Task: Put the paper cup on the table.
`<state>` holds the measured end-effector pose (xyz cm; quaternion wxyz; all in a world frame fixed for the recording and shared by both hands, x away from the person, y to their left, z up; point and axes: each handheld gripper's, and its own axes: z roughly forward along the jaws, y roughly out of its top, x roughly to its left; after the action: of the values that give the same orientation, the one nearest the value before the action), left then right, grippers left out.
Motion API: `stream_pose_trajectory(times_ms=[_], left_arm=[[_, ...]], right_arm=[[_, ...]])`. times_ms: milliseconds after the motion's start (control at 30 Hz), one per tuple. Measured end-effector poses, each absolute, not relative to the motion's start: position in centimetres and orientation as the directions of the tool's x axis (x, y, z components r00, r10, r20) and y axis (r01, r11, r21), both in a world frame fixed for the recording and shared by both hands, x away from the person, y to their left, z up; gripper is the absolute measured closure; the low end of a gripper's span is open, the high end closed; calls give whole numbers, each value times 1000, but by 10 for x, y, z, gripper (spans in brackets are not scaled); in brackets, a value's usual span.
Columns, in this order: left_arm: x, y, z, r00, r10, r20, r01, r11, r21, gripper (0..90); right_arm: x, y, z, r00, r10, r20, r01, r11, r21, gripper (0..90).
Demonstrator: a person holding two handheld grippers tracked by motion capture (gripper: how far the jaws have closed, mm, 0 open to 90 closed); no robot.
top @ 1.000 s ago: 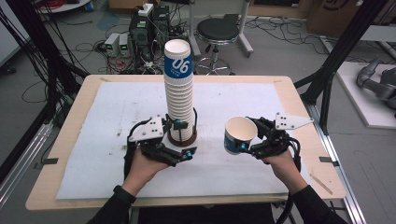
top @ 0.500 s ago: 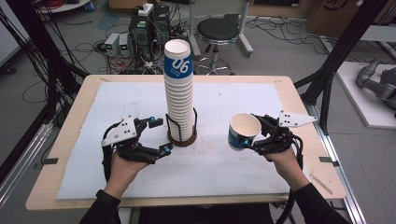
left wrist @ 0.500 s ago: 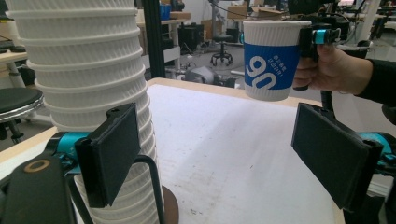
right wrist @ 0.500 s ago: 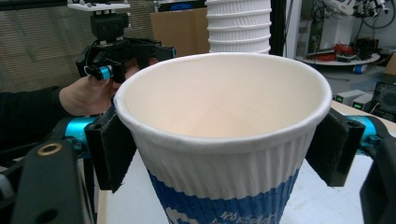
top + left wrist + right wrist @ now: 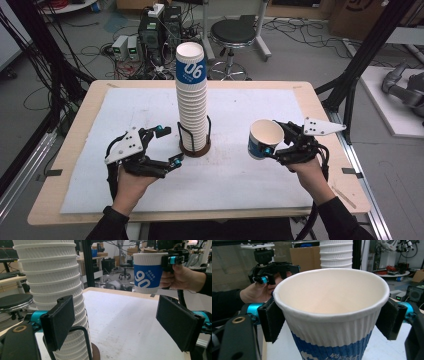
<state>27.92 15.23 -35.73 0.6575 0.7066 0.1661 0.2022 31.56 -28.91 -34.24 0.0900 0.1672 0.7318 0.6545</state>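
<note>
A: Paper cup (image 5: 263,138)?
B: Clamped between the right gripper (image 5: 278,140) pads, mouth up and tipped slightly, raised off the white mat (image 5: 240,180), at about 4 o'clock from the cup stack (image 5: 192,100). In the right gripper view the cup (image 5: 332,315) sits square between both jaws, pads pressing its ribbed wall at 9 and 3 o'clock.
A: Left gripper (image 5: 167,145)?
B: Jaws spread, nothing between them. It sits at about 8 o'clock from the stack, near the wire holder (image 5: 194,142) but apart from it. In the left gripper view the stack (image 5: 53,295) is behind the 9 o'clock jaw, and the held cup (image 5: 148,272) is at 1 o'clock.
A: Stack?
B: Upright in the holder, mid-table (image 5: 75,150).
</note>
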Motion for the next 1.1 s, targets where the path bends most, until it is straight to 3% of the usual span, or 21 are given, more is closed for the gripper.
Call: stream_pose_trajectory(times_ms=[367, 800, 1100], left_arm=[[283, 150, -369, 862, 506, 35, 11, -88, 996, 155], [291, 149, -379, 854, 518, 41, 26, -121, 992, 155], [293, 153, -382, 846, 532, 33, 35, -117, 992, 156]], right_arm=[[320, -296, -339, -915, 398, 66, 110, 88, 990, 209], [345, -320, -341, -845, 533, 49, 108, 80, 991, 209], [371, -331, -352, -786, 611, 90, 149, 46, 988, 209]])
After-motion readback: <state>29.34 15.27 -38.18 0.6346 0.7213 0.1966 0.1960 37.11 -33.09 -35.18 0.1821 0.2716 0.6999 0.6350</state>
